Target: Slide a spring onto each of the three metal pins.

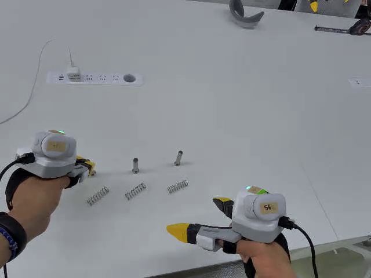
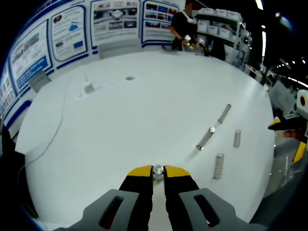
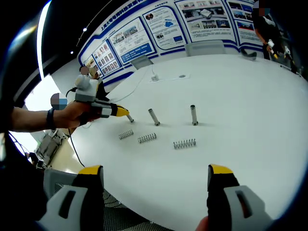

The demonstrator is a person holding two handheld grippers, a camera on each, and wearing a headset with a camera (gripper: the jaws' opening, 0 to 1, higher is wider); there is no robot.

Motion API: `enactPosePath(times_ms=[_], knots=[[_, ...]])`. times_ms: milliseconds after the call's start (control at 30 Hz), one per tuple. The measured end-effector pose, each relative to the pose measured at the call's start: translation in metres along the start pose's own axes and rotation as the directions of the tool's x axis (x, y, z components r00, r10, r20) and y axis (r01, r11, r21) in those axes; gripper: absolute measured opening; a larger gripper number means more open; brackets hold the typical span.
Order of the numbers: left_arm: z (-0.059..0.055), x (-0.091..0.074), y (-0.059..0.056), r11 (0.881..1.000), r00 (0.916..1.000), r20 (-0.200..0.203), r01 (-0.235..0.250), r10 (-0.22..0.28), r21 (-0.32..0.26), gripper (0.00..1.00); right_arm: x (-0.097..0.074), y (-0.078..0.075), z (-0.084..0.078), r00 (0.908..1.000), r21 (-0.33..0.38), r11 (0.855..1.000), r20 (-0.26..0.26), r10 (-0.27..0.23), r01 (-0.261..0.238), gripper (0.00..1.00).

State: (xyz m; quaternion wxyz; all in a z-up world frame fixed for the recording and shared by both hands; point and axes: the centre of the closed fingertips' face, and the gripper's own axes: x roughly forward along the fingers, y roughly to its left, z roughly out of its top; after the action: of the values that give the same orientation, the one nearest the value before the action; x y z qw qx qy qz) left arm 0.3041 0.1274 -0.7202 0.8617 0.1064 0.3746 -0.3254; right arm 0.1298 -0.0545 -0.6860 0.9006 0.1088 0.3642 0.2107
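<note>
Springs (image 1: 135,190): all three loose on bench (image 1: 243,116) between tongs, none threaded. Left tongs (image 1: 88,167) clamp one pin (image 2: 158,169); right tongs (image 3: 155,169) gape empty.

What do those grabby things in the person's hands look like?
Each is a chunky pale grey box with a handle. The left tongs and right tongs have yellow tips. A green light and a small tan label sit on top, and a black cable trails from each. A dark wristband circles the left wrist.
</note>
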Motion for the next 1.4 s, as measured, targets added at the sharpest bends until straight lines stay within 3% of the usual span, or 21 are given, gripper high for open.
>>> enactPosePath(times_ms=[167, 400, 967, 1400], knots=[[-0.007, 0.002, 0.000, 1.000, 0.9998, -0.020, -0.002, 0.003, 0.017, 0.08, 0.000, -0.001, 0.001, 1.0000, 0.005, 1.000, 0.003, -0.002, 0.002, 0.91], [-0.006, 0.003, -0.001, 0.999, 0.9999, -0.014, -0.009, 0.009, 0.043, 0.08, 0.000, -0.002, 0.003, 0.9999, 0.009, 1.000, 0.009, -0.005, 0.004, 0.91], [-0.005, 0.003, 0.001, 0.999, 0.9996, -0.016, -0.022, 0.022, 0.025, 0.09, 0.003, 0.002, 0.004, 0.9999, 0.000, 1.000, 0.007, 0.007, -0.007, 0.91], [-0.018, -0.002, -0.001, 1.000, 0.9990, -0.044, -0.004, 0.003, -0.018, 0.22, 0.006, 0.003, 0.002, 0.9999, -0.004, 1.000, 0.001, 0.015, -0.015, 0.91]])
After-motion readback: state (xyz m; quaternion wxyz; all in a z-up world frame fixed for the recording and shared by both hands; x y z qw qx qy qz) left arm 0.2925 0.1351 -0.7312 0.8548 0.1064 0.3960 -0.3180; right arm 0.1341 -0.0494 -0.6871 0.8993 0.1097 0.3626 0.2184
